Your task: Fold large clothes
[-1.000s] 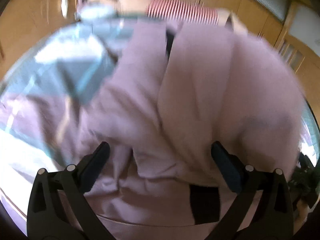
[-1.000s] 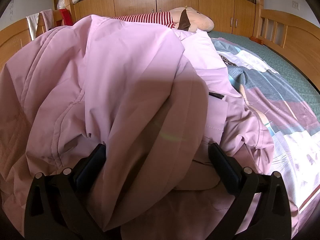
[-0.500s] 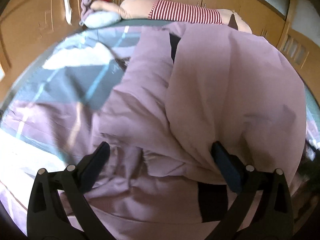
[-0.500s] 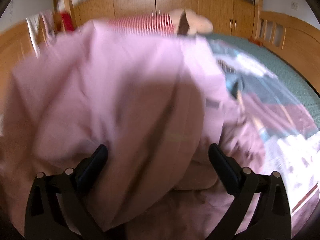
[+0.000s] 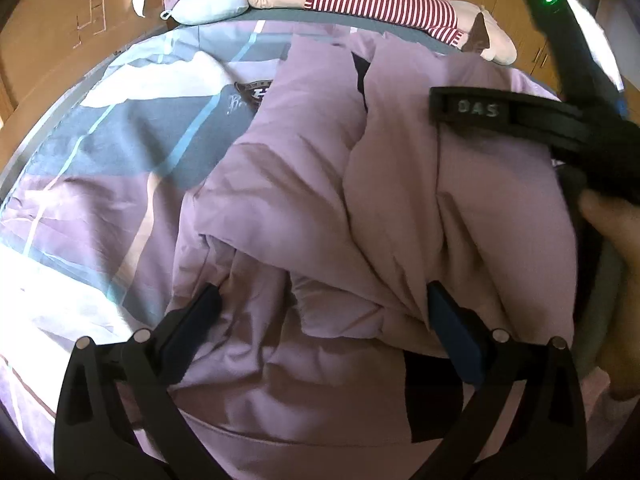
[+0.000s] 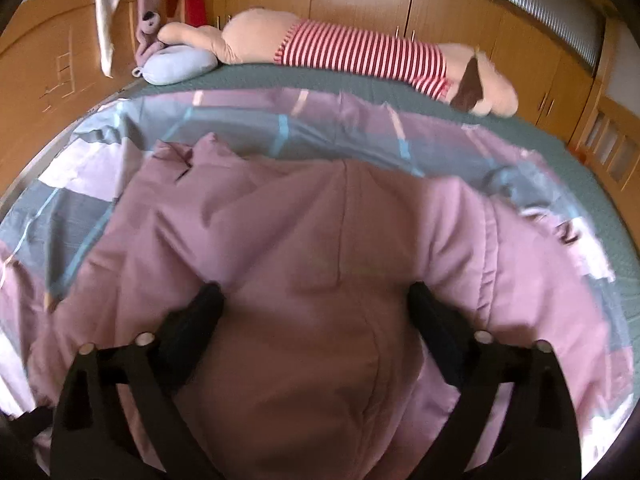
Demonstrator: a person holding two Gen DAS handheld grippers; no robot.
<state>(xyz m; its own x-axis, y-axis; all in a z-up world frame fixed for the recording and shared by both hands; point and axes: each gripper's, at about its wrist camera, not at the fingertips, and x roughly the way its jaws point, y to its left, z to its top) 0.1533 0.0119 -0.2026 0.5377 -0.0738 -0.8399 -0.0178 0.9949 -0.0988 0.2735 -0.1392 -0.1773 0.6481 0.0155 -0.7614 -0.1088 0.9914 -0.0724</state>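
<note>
Left wrist view, left to right. Patchwork bedspread (image 5: 120, 152) at 9 o'clock, spread flat over the bed to give a broad folding surface. One pink padded jacket (image 5: 320, 208), the task's thing, lies heaped at centre with one panel doubled over toward 1 o'clock, judged a fold partly made. The left gripper (image 5: 320, 316) hangs over the jacket's near edge at 6 o'clock, its two fingers (image 5: 192, 320) wide apart with loose cloth between them and nothing pinched. At 2 o'clock the right gripper (image 5: 520, 114) reaches across the raised panel, held by a hand (image 5: 616, 272) at 3 o'clock.

Right wrist view, left to right. A small blue pillow (image 6: 178, 66) at 11 o'clock and one striped plush toy (image 6: 360, 54) at 12 o'clock lie along the bed's far edge, clear of the work. Here the right gripper's fingers likewise stand apart above the jacket, holding nothing.

Count: one jacket, two grippers, one pillow, one plush toy.
</note>
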